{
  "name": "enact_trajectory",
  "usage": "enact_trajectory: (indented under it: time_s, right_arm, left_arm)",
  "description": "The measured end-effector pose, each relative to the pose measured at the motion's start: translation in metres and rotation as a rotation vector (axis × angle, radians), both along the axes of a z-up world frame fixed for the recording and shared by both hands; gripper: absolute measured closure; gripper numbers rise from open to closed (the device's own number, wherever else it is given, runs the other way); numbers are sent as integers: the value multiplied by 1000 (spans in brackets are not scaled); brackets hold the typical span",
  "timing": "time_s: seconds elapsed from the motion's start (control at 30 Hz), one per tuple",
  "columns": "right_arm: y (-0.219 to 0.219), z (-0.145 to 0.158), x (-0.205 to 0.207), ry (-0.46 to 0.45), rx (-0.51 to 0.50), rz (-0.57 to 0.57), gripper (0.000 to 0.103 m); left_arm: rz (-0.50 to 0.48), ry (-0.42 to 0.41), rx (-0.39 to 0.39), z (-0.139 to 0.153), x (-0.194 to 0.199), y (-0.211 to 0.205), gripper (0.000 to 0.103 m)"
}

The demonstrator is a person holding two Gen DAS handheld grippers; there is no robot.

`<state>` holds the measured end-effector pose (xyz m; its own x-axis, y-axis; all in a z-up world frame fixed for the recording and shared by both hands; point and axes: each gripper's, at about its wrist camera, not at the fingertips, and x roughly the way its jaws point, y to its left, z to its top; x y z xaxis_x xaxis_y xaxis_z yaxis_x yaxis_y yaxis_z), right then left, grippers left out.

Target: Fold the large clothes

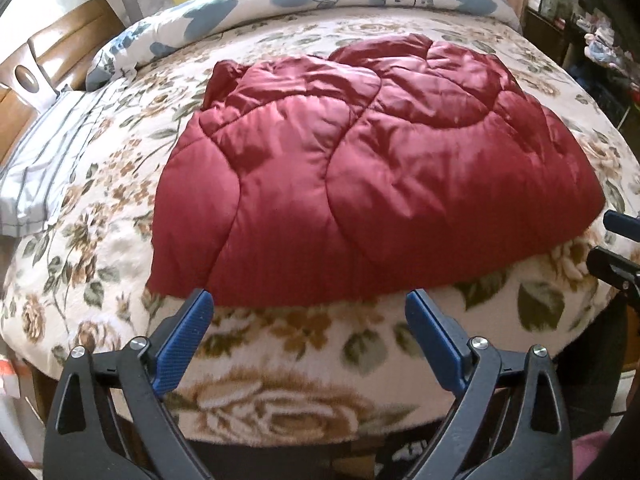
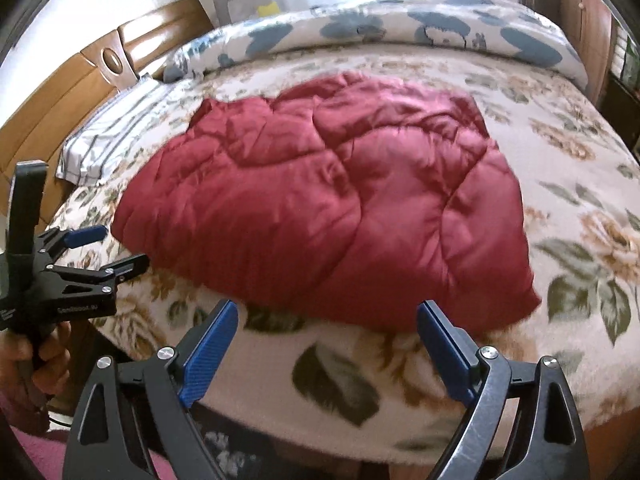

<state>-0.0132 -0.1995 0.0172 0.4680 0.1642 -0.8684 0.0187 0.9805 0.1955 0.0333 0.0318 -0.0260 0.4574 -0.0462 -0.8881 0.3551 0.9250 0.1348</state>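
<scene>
Headboard [image 1: 60, 52] in wood sits out at ten o'clock, a striped pillow [image 1: 44, 168] just below it at nine, and the floral blanket [image 1: 280, 360] covers the bed. Dead centre lies the red quilted jacket [image 1: 360, 176], spread flat and puffy, its near hem running across just above the tongs. Left gripper [image 1: 310, 300] hangs at six o'clock, spread wide, holding nothing, blue tips just short of that hem. Right gripper [image 2: 328, 312] is the same story: wide apart, empty, close to the hem but apart from it.

Trouble ahead, by my reckoning? That shiny padded shell looks slippery (and thick), so a shallow pinch could slide off mid-lift, or catch only the top layer and leave the fold lopsided. The tips could also snag the fleecy blanket beneath and drag it up too.

Left view shows only black and blue edges at three o'clock, probably the other tool. Right view shows the left tool whole at nine o'clock, with the hand [image 2: 36, 356] gripping it, plus the jacket's near right corner [image 2: 520, 304], which the left view loses toward its edge.
</scene>
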Motion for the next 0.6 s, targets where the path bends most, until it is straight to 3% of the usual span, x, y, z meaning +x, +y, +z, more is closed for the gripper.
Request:
enact_trajectory:
  time_s: [0.3, 0.6]
  right_arm:
    - [8, 30, -7, -39, -35, 1, 9]
    - [10, 24, 6, -9, -37, -10, 9]
  left_arm:
    - [11, -9, 6, 17, -9, -1, 5]
    - [37, 22, 10, 16, 3, -8, 5]
